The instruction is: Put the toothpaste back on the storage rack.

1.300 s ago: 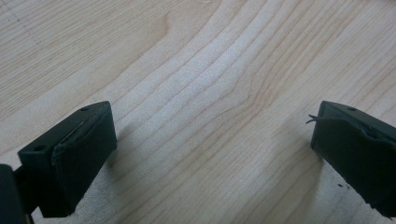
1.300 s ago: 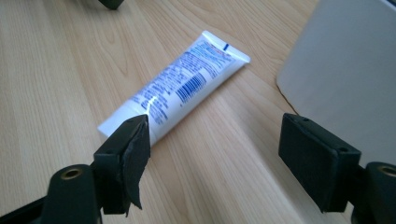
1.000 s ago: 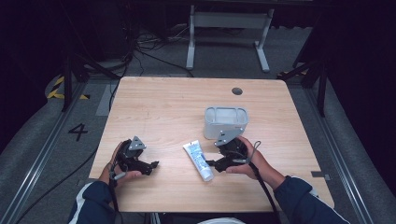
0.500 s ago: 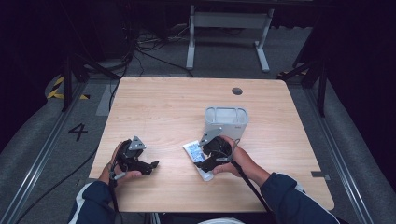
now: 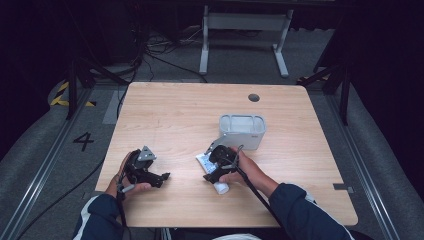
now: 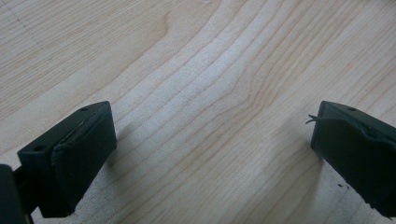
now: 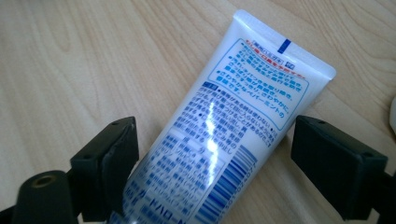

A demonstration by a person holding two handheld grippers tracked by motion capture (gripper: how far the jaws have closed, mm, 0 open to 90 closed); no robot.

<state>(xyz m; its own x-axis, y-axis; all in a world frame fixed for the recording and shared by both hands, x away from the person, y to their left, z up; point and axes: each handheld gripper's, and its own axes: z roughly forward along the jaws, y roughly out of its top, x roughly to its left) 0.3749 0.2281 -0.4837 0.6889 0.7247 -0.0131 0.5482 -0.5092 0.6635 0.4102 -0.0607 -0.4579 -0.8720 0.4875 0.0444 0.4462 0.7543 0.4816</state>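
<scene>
A white tube (image 7: 224, 140) with blue print lies flat on the wooden table (image 5: 190, 115); in the high view the tube (image 5: 220, 187) pokes out under the right hand. My right gripper (image 7: 215, 163) is open, its jaws standing on either side of the tube, which is not squeezed. In the high view the right gripper (image 5: 212, 170) sits over the tube just in front of the bin. My left gripper (image 6: 210, 154) is open above bare wood, and in the high view the left gripper (image 5: 157, 177) rests near the table's front left.
A light grey rectangular bin (image 5: 242, 131) stands right of centre, just behind the right hand. A dark round hole (image 5: 254, 97) marks the table's far side. Cables trail from both grippers toward the front edge. A metal stand (image 5: 245, 30) is on the floor beyond.
My right gripper has moved left from beside the tube to over it, with the jaws now straddling the tube. The left gripper has stayed put.
</scene>
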